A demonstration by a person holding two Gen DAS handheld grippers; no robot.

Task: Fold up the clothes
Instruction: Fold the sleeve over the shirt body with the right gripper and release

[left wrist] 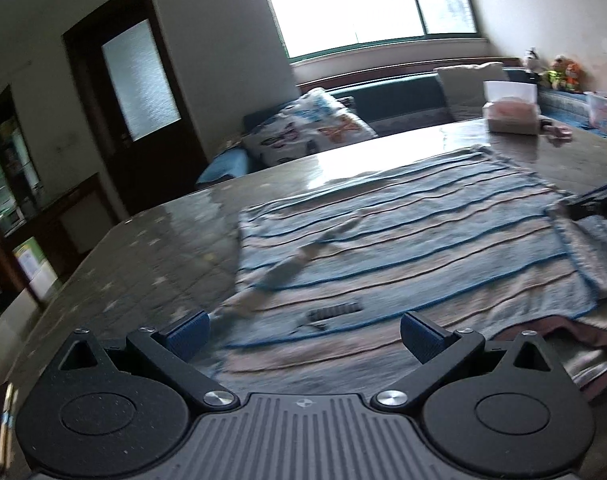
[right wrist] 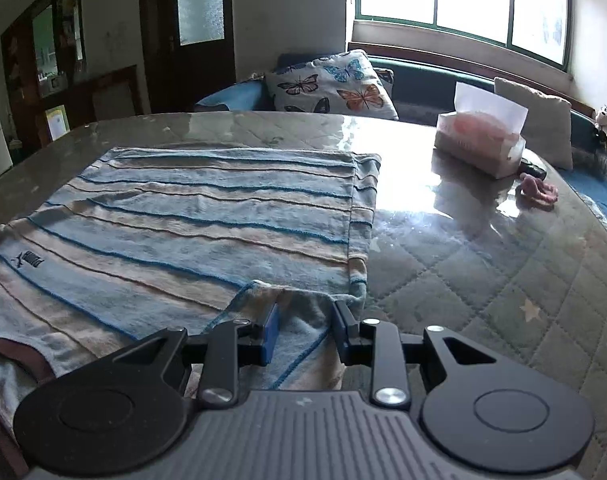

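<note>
A blue and beige striped shirt (right wrist: pixel 207 216) lies flat on the table, with its brown collar at the lower left of the right wrist view. Its right sleeve (right wrist: pixel 303 356) is folded in over the body. My right gripper (right wrist: pixel 305 320) sits low over that sleeve. Its jaws stand a little apart, the cloth lies loose between them, and the pads do not press on it. In the left wrist view the shirt (left wrist: pixel 403 232) spreads ahead. My left gripper (left wrist: pixel 303 334) hovers wide open over its near edge, with nothing between the fingers. The right gripper (left wrist: pixel 599 200) shows there as a dark shape at the right edge.
The table (right wrist: pixel 483 280) has a glossy sheet over a quilted cover. A tissue box (right wrist: pixel 479 144) and a small pink thing (right wrist: pixel 537 192) sit at its far right. Behind it is a sofa with a butterfly pillow (right wrist: pixel 331 84). The table's left edge (left wrist: pixel 115 232) drops off towards a dark door.
</note>
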